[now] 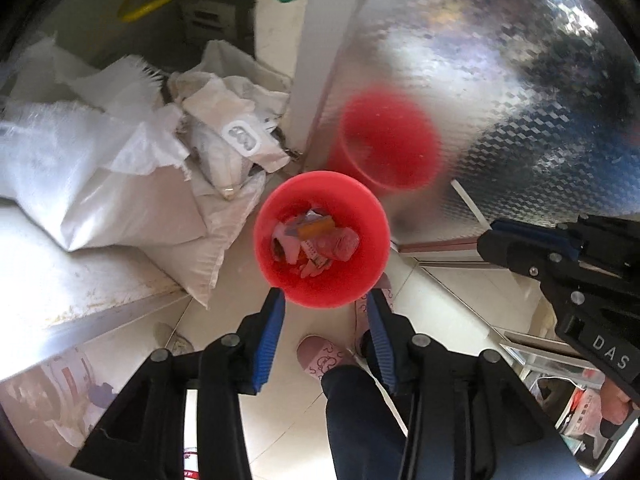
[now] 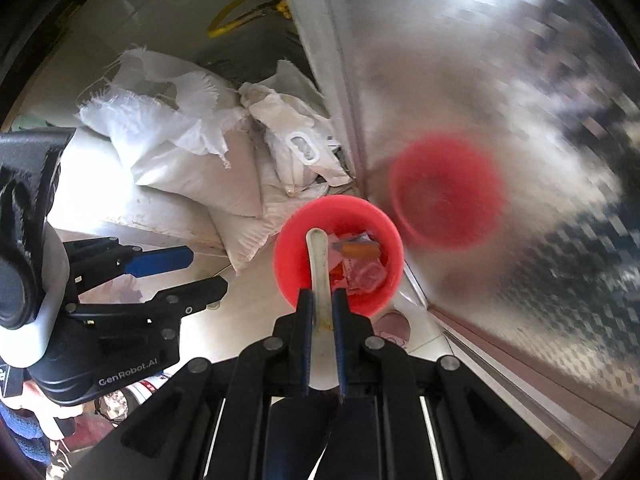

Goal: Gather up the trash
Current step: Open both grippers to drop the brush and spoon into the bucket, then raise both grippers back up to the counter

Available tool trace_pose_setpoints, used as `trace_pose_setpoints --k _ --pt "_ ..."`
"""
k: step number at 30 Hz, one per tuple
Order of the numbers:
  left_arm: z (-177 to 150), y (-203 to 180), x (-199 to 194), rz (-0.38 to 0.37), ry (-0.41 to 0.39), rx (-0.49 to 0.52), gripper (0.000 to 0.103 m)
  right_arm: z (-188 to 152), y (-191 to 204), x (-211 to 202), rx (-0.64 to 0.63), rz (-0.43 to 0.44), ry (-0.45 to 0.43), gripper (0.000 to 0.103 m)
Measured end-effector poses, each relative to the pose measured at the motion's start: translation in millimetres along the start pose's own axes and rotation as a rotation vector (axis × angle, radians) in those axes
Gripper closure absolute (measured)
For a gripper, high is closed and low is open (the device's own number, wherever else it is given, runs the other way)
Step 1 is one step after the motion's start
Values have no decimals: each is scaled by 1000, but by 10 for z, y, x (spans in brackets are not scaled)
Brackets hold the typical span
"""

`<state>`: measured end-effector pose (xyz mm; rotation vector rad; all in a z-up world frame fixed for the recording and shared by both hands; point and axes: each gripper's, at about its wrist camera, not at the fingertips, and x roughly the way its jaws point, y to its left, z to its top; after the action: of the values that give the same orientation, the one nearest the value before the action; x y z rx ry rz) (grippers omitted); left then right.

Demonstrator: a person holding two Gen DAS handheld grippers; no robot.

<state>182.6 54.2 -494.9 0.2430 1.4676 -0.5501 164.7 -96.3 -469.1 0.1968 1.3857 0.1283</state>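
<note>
Right gripper clamped narrow on a white spoon-like utensil, tip hung over the red bin directly ahead, presumably for dropping in. Left gripper part open, empty, poised above the same bin. Only the left view shows slippers below.

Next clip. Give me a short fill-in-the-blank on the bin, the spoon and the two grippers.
1. The bin on the floor is ____ in colour.
2. The white spoon is clamped in the ____ gripper.
3. The left gripper holds ____.
4. The sacks beside the bin are ____.

Missing words: red; right; nothing; white
</note>
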Motion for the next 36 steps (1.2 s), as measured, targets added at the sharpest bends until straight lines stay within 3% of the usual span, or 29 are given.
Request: trace_pose_setpoints --k 3,7,18,20,23,30,36 --pt "-59 118 -2 6 0 -34 63 36 89 44 -35 11 8 94" --pt "-171 231 -43 40 -28 -61 45 58 202 98 -93 38 14 94" --pt "-358 412 -99 86 -37 -99 32 72 456 247 -188 34 53 93" --pt "-373 398 -150 105 -56 -94 29 53 465 243 -181 32 58 76" --pt "-402 374 -247 141 -77 -90 27 31 480 216 -172 34 56 64" --pt "-456 282 -669 157 -104 -94 25 13 570 -52 -176 2 44 51" --pt "-509 204 -1322 166 -157 -139 22 24 750 -621 -213 -32 1 44"
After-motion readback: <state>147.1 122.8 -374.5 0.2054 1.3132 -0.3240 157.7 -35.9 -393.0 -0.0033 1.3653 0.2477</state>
